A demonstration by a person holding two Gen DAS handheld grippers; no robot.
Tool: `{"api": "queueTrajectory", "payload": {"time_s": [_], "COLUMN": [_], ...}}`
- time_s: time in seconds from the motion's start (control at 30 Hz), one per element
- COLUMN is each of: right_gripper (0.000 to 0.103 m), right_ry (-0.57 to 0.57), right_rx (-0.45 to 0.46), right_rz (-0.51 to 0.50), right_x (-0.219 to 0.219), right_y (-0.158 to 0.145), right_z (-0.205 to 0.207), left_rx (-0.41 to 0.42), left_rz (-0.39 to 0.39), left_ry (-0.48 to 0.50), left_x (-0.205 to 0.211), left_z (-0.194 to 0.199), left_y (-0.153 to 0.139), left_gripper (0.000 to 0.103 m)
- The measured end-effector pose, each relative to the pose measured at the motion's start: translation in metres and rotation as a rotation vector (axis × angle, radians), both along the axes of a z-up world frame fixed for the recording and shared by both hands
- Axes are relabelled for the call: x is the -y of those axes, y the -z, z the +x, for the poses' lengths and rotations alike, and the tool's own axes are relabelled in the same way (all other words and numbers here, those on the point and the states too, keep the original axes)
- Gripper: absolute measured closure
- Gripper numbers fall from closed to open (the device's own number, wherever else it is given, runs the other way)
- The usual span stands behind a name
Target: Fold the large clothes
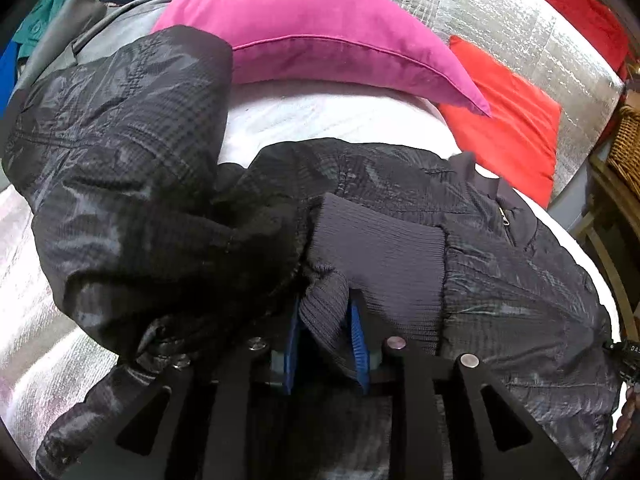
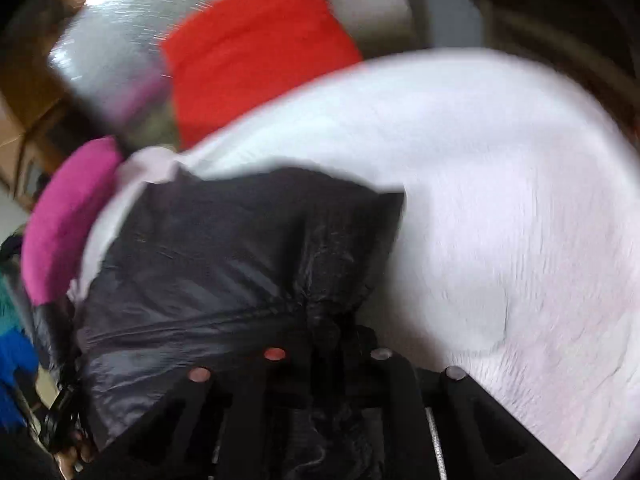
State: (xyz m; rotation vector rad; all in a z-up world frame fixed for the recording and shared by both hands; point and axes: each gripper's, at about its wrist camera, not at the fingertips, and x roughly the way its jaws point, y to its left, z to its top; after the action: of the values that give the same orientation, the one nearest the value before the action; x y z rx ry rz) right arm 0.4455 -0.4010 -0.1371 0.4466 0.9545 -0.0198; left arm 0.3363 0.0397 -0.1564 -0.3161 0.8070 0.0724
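Note:
A shiny black padded jacket (image 1: 132, 184) lies bunched on a white sheet (image 1: 320, 120). My left gripper (image 1: 326, 344) is shut on the jacket's dark ribbed cuff (image 1: 380, 264); the blue pads (image 1: 356, 340) pinch a fold of the knit. In the blurred right wrist view the jacket (image 2: 224, 256) hangs over the sheet (image 2: 500, 200). My right gripper (image 2: 324, 332) is shut on a gathered part of the jacket; its fingertips are hidden in the fabric.
A magenta pillow (image 1: 304, 28) and a red cushion (image 1: 508, 120) lie behind the jacket against a silver foil panel (image 1: 520, 12). Grey clothing (image 1: 92, 28) is piled at far left. A wicker basket (image 1: 628, 140) stands at right.

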Motion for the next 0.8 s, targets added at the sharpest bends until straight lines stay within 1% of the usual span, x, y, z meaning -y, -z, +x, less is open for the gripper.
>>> {"api": "queueTrajectory", "payload": {"time_s": [0.03, 0.07, 0.1, 0.13, 0.17, 0.23, 0.27, 0.3, 0.33, 0.37, 0.4, 0.43, 0.47, 0.5, 0.53, 0.57, 0.63, 0.67, 0.7, 0.73, 0.77, 0.8], "right_gripper": [0.072, 0.049, 0.037, 0.030, 0.030, 0.028, 0.025, 0.023, 0.022, 0.022, 0.025, 0.047, 0.063, 0.069, 0.073, 0.073, 0.071, 0.066, 0.064, 0.055, 0.038, 0.033], "right_ry": [0.015, 0.044, 0.063, 0.074, 0.068, 0.030, 0.010, -0.013, -0.028, -0.034, -0.045, -0.073, -0.100, -0.122, -0.141, -0.142, -0.113, -0.101, -0.093, -0.083, -0.068, -0.049], "right_rx": [0.013, 0.016, 0.036, 0.069, 0.100, 0.120, 0.105, 0.076, 0.052, 0.017, -0.013, -0.028, -0.037, -0.019, 0.006, 0.021, -0.052, -0.057, -0.039, -0.022, -0.014, -0.003], "right_rz": [0.008, 0.014, 0.016, 0.014, 0.019, 0.039, 0.013, -0.023, -0.039, -0.045, -0.026, 0.007, -0.006, -0.049, -0.102, -0.141, -0.131, -0.135, -0.154, -0.158, -0.164, -0.188], "right_x": [0.002, 0.005, 0.007, 0.008, 0.007, 0.000, -0.007, -0.015, -0.018, -0.020, -0.020, -0.020, -0.024, -0.030, -0.037, -0.038, -0.029, -0.028, -0.029, -0.030, -0.031, -0.031], "right_y": [-0.004, -0.010, -0.019, -0.027, -0.038, -0.048, -0.049, -0.045, -0.039, -0.028, -0.019, -0.013, -0.012, -0.019, -0.028, -0.029, -0.011, -0.007, -0.011, -0.015, -0.020, -0.026], "right_z": [-0.005, -0.012, -0.021, -0.031, -0.042, -0.059, -0.066, -0.071, -0.072, -0.073, -0.072, -0.071, -0.072, -0.074, -0.078, -0.081, -0.073, -0.073, -0.075, -0.078, -0.080, -0.083], "left_rx": [-0.001, -0.002, -0.002, -0.002, -0.002, -0.002, -0.002, -0.002, -0.002, -0.001, -0.001, -0.001, -0.001, -0.001, -0.001, 0.000, 0.002, 0.002, 0.001, 0.001, -0.001, -0.001], "left_rz": [-0.006, -0.015, -0.013, -0.009, -0.005, -0.010, -0.012, -0.012, -0.012, -0.013, -0.016, -0.019, -0.022, -0.021, -0.019, -0.017, -0.016, -0.015, -0.021, -0.025, -0.025, -0.021], "left_ry": [0.000, -0.001, -0.002, -0.001, -0.001, -0.002, -0.002, -0.002, -0.002, -0.002, -0.002, -0.002, -0.002, -0.002, -0.002, -0.002, 0.006, 0.006, 0.005, 0.004, 0.004, 0.004], "left_x": [-0.001, -0.001, -0.001, -0.002, -0.001, -0.002, -0.002, -0.001, -0.001, -0.001, -0.002, -0.002, -0.002, -0.002, -0.002, -0.002, -0.001, -0.001, -0.001, -0.002, -0.002, -0.001], "left_z": [0.001, 0.002, 0.003, 0.000, 0.000, 0.001, 0.001, 0.002, 0.002, 0.002, 0.003, 0.003, 0.003, 0.003, 0.002, 0.002, 0.003, 0.002, 0.002, 0.002, 0.003, 0.003], "left_y": [0.001, 0.002, 0.002, 0.001, 0.001, 0.001, 0.001, 0.002, 0.002, 0.002, 0.002, 0.002, 0.002, 0.002, 0.002, 0.002, 0.001, 0.001, 0.001, 0.001, 0.001, 0.001], "left_gripper": [0.076, 0.076, 0.076, 0.076, 0.076, 0.076, 0.076, 0.076, 0.076, 0.076, 0.076, 0.076, 0.076, 0.076, 0.076, 0.075, 0.073, 0.073, 0.073, 0.073, 0.073, 0.073]}}
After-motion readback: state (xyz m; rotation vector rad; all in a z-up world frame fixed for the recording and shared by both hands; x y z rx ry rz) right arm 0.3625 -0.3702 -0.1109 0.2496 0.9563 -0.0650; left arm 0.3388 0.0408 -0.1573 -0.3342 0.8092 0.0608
